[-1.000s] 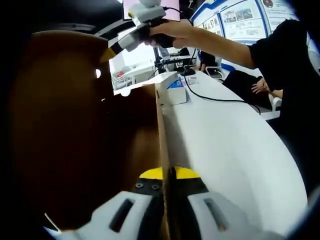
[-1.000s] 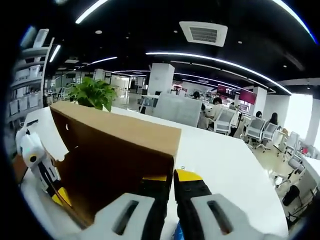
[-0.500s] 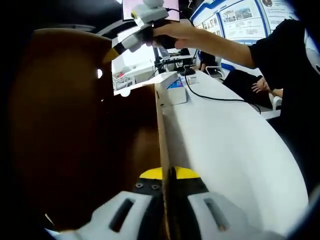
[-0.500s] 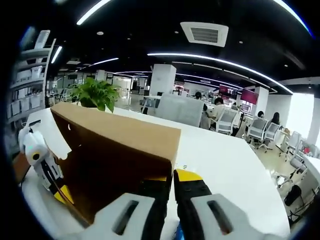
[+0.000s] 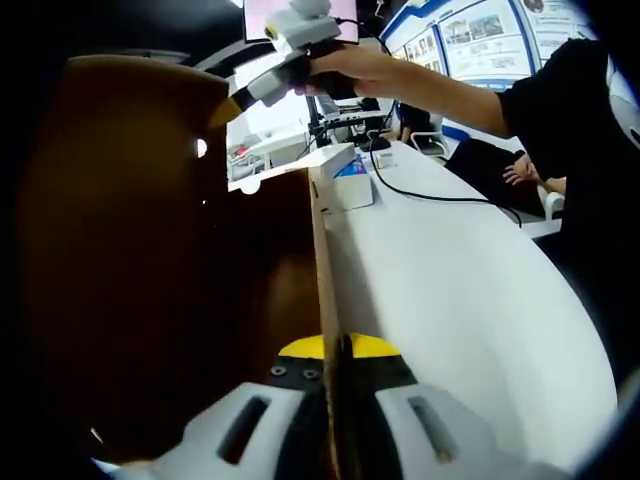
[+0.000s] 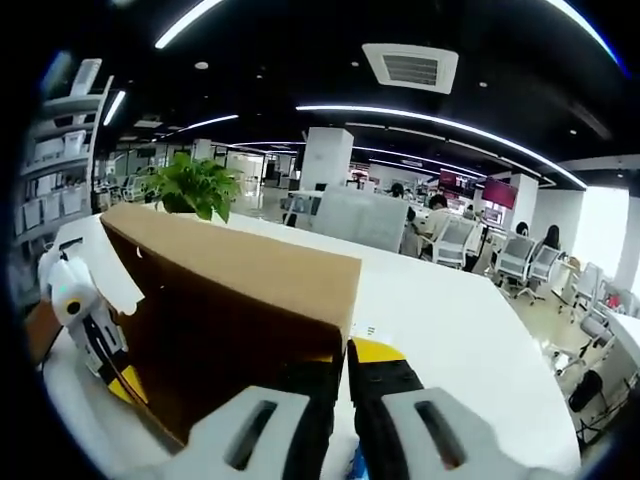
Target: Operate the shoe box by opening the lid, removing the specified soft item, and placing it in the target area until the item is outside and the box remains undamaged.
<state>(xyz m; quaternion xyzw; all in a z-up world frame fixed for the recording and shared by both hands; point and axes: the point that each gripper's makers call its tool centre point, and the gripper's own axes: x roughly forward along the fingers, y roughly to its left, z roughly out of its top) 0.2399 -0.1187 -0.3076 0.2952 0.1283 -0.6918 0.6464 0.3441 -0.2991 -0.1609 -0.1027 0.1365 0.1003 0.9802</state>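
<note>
The left hand-held gripper has its jaws closed on the thin edge of a brown cardboard shoe box standing on a white surface. The right hand-held gripper – held in a person's hand – is clamped on the raised lid, its jaws pressed together on the lid's edge. A black cable trails along the surface's far edge – a potted plant stands beyond the box.

Brown cardboard shoe box on white table, lid raised, interior dark.
</note>
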